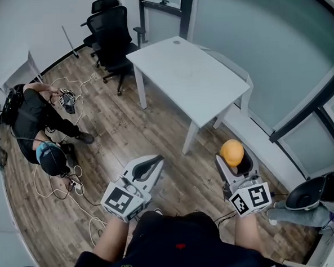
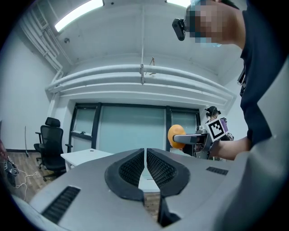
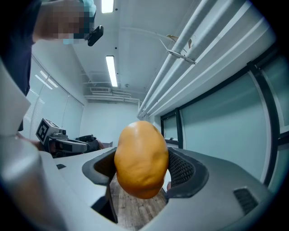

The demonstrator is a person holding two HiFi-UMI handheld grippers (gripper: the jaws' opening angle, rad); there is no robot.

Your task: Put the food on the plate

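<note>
An orange, egg-shaped piece of food [image 1: 232, 152] sits between the jaws of my right gripper [image 1: 234, 159], which is shut on it. In the right gripper view the food [image 3: 141, 159] fills the gap between the dark ribbed pads [image 3: 182, 171]. My left gripper [image 1: 148, 166] is held at the left, jaws shut with nothing between them. In the left gripper view its pads [image 2: 159, 169] meet in a thin seam, and the orange food [image 2: 175, 136] shows in the distance in the right gripper. No plate is in view.
A white table [image 1: 187, 77] stands ahead on the wooden floor. Black office chairs [image 1: 111, 32] are at the far left of it. A person [image 1: 40, 129] crouches at the left among cables. A glass wall [image 1: 275, 50] runs along the right.
</note>
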